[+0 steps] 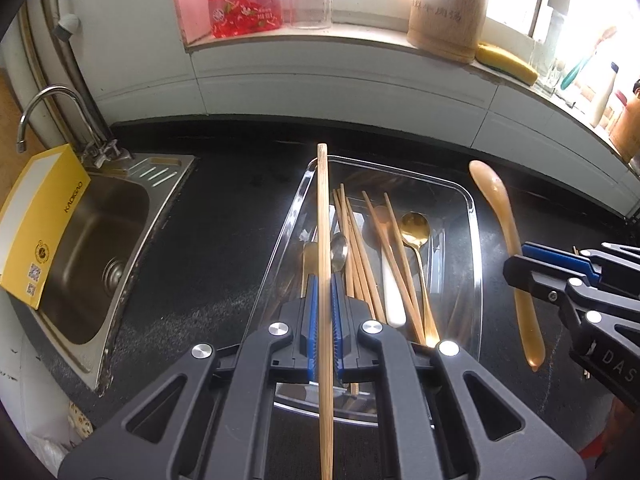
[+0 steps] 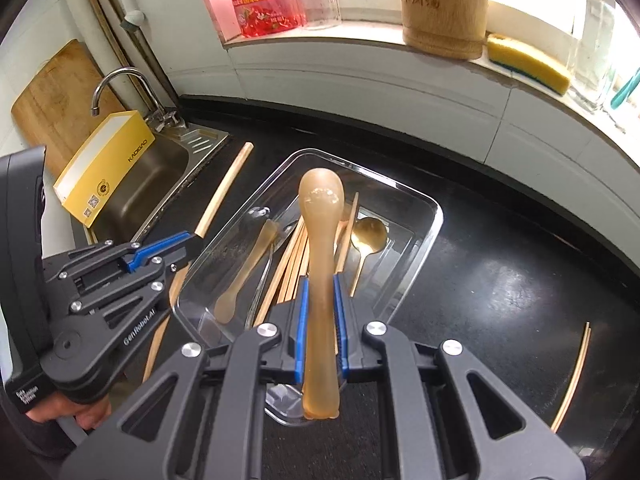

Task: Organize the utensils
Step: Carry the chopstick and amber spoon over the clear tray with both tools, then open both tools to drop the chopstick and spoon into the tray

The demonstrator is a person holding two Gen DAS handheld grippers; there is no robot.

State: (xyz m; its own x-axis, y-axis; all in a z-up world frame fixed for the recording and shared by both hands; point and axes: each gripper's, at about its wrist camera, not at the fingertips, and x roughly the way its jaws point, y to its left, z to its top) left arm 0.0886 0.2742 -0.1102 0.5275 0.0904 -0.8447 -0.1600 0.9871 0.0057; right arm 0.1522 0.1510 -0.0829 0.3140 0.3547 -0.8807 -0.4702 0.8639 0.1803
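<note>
A clear plastic tray lies on the black counter and holds several wooden chopsticks, a gold spoon, a white spoon and an amber spoon. My left gripper is shut on a single wooden chopstick that points away over the tray's left edge. My right gripper is shut on the handle of an amber translucent spoon, its bowl out over the tray. In the right wrist view the left gripper and its chopstick hang left of the tray.
A steel sink with a tap and a yellow box lies to the left. A pair of chopsticks rests on the counter at the right. The window sill carries a wooden holder, a yellow sponge, jars and a pink bottle.
</note>
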